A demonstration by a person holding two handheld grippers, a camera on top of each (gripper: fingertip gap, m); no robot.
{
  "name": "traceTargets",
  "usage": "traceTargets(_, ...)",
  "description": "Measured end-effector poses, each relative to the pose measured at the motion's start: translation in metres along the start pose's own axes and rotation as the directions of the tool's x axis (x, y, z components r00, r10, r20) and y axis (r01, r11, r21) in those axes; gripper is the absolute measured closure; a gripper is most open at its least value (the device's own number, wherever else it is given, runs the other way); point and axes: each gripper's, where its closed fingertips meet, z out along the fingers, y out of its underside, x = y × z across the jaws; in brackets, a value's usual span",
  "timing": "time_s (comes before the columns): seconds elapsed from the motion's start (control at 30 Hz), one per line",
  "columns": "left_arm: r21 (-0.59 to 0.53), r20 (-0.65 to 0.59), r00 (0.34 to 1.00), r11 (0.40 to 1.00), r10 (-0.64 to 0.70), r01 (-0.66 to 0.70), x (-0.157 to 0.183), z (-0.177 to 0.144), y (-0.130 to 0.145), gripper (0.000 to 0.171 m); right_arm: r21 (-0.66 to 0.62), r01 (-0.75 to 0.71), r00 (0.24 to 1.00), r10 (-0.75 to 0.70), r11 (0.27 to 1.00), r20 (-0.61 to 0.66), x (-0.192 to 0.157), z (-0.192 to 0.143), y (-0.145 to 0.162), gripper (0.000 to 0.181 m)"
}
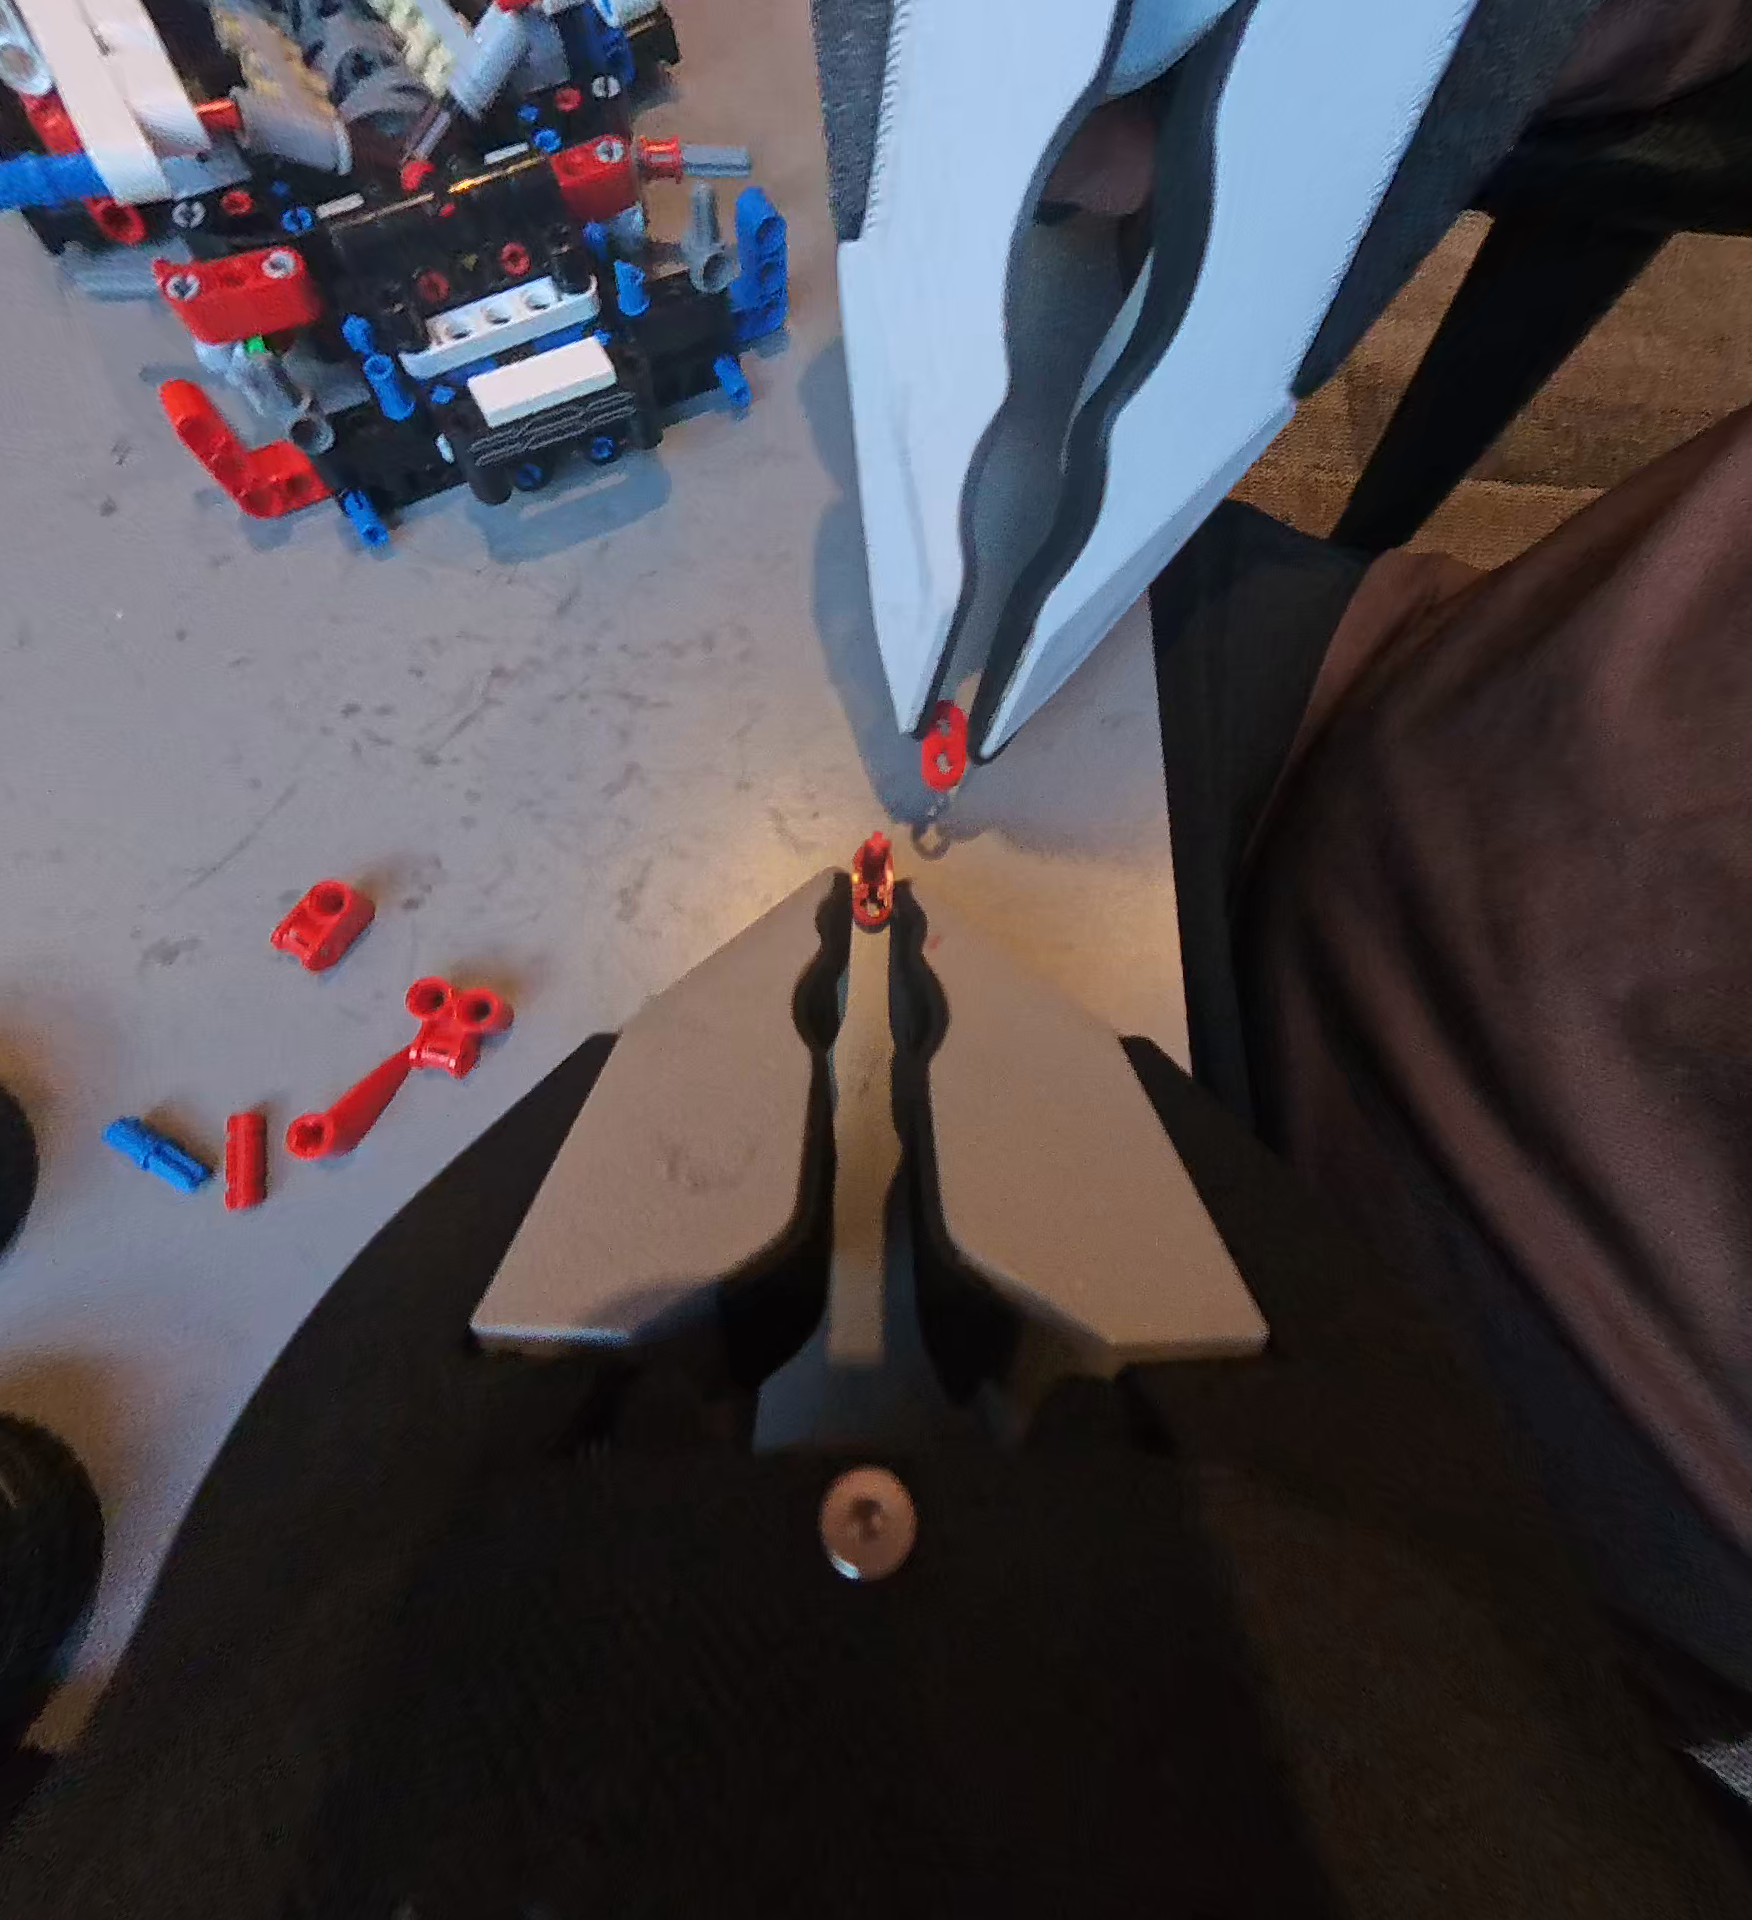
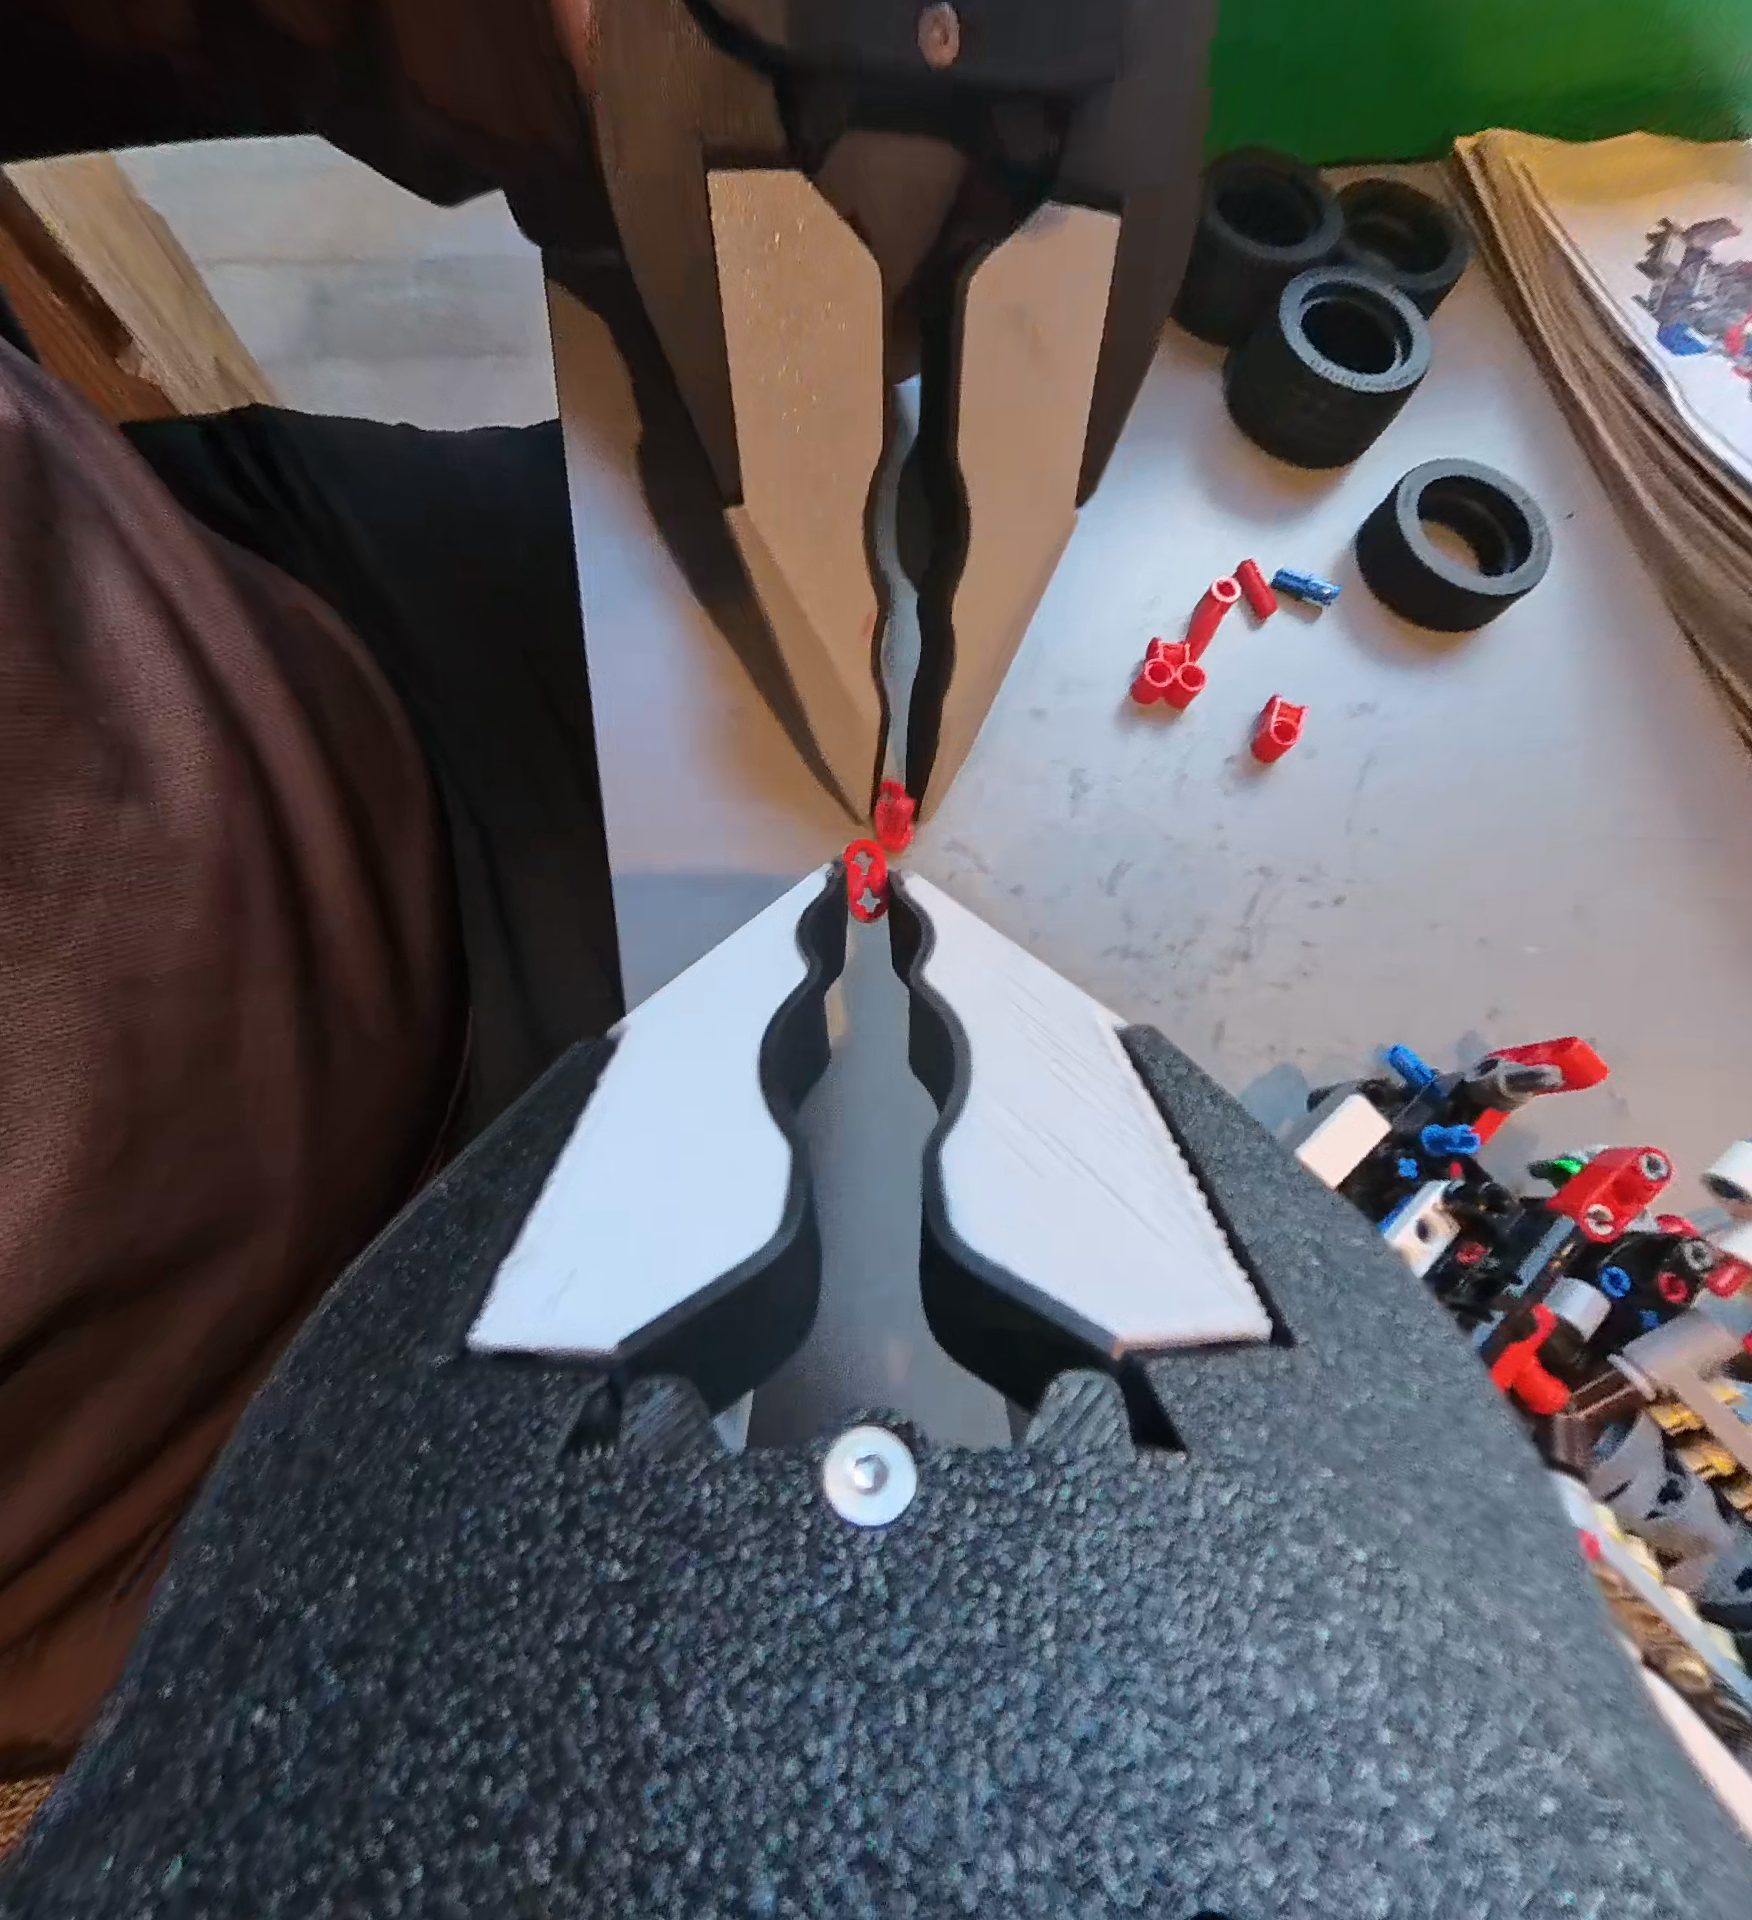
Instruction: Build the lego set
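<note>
My left gripper (image 1: pixel 870 891) is shut on a small red pin (image 1: pixel 871 881) at its tips, held above the table's near edge. My right gripper (image 2: pixel 866 891) is shut on a small flat red two-hole link (image 2: pixel 865 881). In the left wrist view the right gripper (image 1: pixel 945 740) comes down from above with the link (image 1: pixel 944 742). In the right wrist view the left gripper (image 2: pixel 893 816) holds the pin (image 2: pixel 893 814) just above the link, nearly touching. The half-built model (image 1: pixel 384 239) in black, red, blue and white stands far left; it also shows at lower right (image 2: pixel 1578 1268).
Loose red pieces (image 1: pixel 404 1060) and a blue pin (image 1: pixel 157 1151) lie on the grey table (image 1: pixel 498 727) at left. Black tyres (image 2: pixel 1329 364) stand near them. An instruction booklet (image 2: pixel 1703 343) lies at the far right. A person's brown clothing (image 1: pixel 1578 935) is by the table edge.
</note>
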Motion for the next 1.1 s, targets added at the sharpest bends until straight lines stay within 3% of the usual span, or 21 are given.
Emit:
traceTargets(0.07,0.008,-0.004,1.0,1.0,0.002,-0.002,0.0,0.002,-0.003,0.167,0.0,0.005,1.0,-0.005,1.0,-0.003,0.002,0.001,-0.003,0.174)
traceTargets(0.23,0.028,0.008,1.0,1.0,0.002,-0.002,-0.001,-0.001,-0.003,0.147,-0.014,0.023,1.0,-0.023,1.0,-0.012,0.006,0.003,-0.006,0.174)
traceTargets(0.53,0.017,-0.008,1.0,1.0,-0.015,0.016,-0.006,-0.002,0.0,0.163,-0.01,0.022,0.999,-0.022,1.0,-0.028,0.014,0.001,-0.008,0.174)
traceTargets(1.1,0.036,0.064,0.996,0.998,-0.058,0.056,-0.01,-0.014,0.01,0.139,0.079,-0.012,0.996,0.019,0.997,-0.086,0.011,-0.004,-0.004,0.174)
